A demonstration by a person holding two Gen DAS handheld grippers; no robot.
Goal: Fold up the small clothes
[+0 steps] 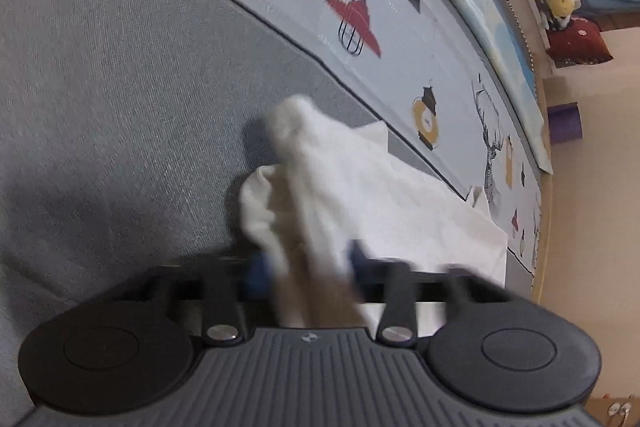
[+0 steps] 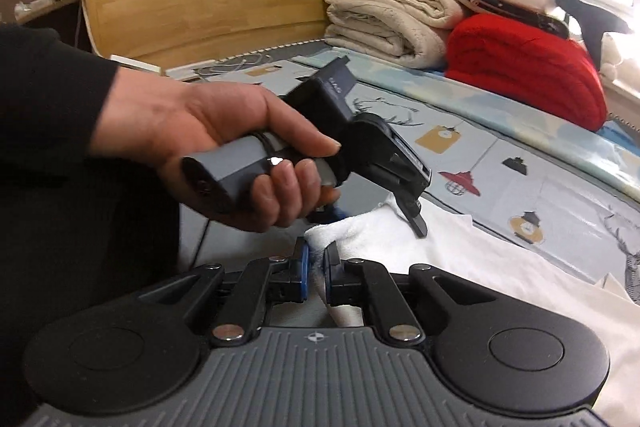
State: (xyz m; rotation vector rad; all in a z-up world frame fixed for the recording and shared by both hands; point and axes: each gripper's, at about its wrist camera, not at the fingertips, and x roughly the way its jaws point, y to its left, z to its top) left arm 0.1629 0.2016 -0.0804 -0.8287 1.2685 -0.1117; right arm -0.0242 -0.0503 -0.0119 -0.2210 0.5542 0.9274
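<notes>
Both tongs clenched on white garment (image 2: pixel 400 247), bunched on bed (image 1: pixel 120 87): left gripper (image 1: pixel 308 267), right gripper (image 2: pixel 316 267). Lift evenly, keep edges aligned, lay flat over far half before releasing.

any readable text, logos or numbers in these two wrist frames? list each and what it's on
No text reads clearly in either view.
Small pale lettering on the black body of the left gripper: too blurred to read.
Round crosshair emblem on the grey ribbed housing of the right gripper: a symbol, no letters.
White mark on the dark red cushion: too small to read.
</notes>
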